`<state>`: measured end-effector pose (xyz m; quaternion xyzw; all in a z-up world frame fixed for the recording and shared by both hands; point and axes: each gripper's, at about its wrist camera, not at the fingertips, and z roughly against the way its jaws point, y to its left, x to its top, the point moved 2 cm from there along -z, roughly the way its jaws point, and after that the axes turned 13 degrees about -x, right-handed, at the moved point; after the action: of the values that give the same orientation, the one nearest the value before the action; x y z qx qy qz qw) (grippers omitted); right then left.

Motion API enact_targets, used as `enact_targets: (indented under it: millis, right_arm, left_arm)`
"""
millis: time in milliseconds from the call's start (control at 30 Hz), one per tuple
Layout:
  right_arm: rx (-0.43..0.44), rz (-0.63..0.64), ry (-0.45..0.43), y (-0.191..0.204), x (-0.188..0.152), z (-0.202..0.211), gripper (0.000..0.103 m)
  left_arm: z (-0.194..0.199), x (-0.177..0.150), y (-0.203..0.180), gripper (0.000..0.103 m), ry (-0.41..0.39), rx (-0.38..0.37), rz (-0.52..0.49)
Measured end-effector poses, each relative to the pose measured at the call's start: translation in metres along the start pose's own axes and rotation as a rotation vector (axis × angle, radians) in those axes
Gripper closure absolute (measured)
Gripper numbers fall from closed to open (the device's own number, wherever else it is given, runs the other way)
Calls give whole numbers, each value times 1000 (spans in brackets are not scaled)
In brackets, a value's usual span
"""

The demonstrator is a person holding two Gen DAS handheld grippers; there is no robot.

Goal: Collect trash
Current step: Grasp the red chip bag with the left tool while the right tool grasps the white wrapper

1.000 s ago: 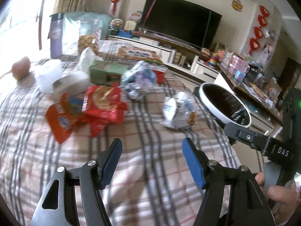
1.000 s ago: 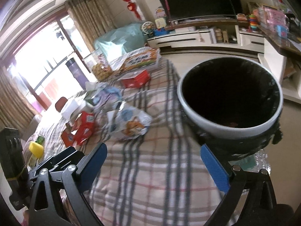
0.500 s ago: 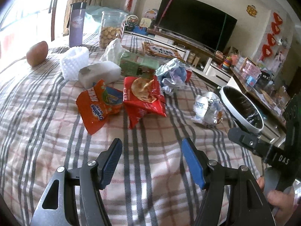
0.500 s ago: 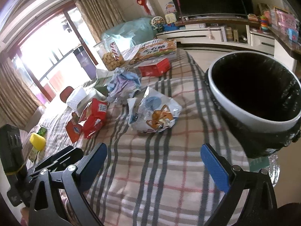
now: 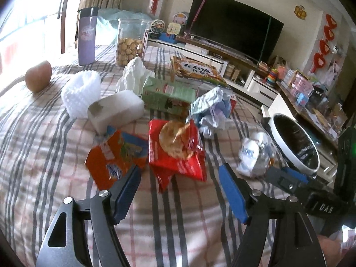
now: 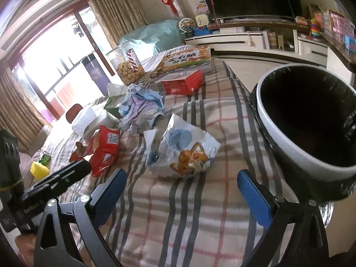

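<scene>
— Presently, what are you cataloguing, left to right, on the plaid tablecloth (image 5: pixel 44 155)?

— I am listing: a brown rounded item (image 5: pixel 38 75) at the far left; a purple tumbler (image 5: pixel 86 37) and a biscuit jar (image 5: pixel 130 42) standing behind; a white foam net (image 5: pixel 81 91) lying beside a white tissue pack (image 5: pixel 115 110).

— And the trash itself?

— I am logging an orange snack wrapper (image 5: pixel 113 155) touching a red snack wrapper (image 5: pixel 175 153) near the middle, a green carton (image 5: pixel 169 96) behind them, then a crumpled foil bag (image 5: pixel 211 109), then a white cat-print bag (image 6: pixel 180 151) lying near the table's right edge.

— The bin?

— The white-rimmed trash bin (image 6: pixel 278 122) is standing just off that right edge, black-lined.

— Tool state?

— My left gripper (image 5: pixel 179 183) is hovering just short of the red wrapper, jaws opening, nothing between them. My right gripper (image 6: pixel 181 183) is hanging before the cat-print bag, jaws spread wide, gripping nothing.
</scene>
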<state>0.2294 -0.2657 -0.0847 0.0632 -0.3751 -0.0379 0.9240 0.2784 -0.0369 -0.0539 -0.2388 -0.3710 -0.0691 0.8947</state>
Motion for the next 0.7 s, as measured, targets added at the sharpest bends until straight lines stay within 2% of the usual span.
enact_targets:
  millis: [200,233,267,300,333,367,467,500,533,700]
  right_arm:
    - [18,-16,35,-1,8,-18,6]
    - [17,-13,35,-1,8,-20,11]
    - [10,-6,30,-1,9,-20,20]
    - [8,-4,28,-1,9,-20,26]
    - [14,-1,28,-2,9,-21,40]
    - [23,-1,34,-2,9,-22,48]
    - [36,0,27,-3,7,-21,59]
    - [38,5,25,-2,7,-20,59]
    - [38,12,21,-1,6,-18,62]
    - [50,12,9,-2,2,-8,67]
  left_arm:
    - [-28,5,4,35,35,17,-17]
    - [-32,4,5,46,43,16,-13]
    - [-35,4,5,53,53,7,-9]
    - [-37,4,6,53,57,-1,-3]
    - [-38,4,6,54,48,-1,-4]
    - [-39,4,5,56,45,-2,-10]
    - [-37,3,3,60,35,-9,-17]
    - [-36,3,3,64,33,-12,-18]
    - [-35,1,2,81,35,-19,-18]
    - [-25,-6,-5,83,32,-44,-24]
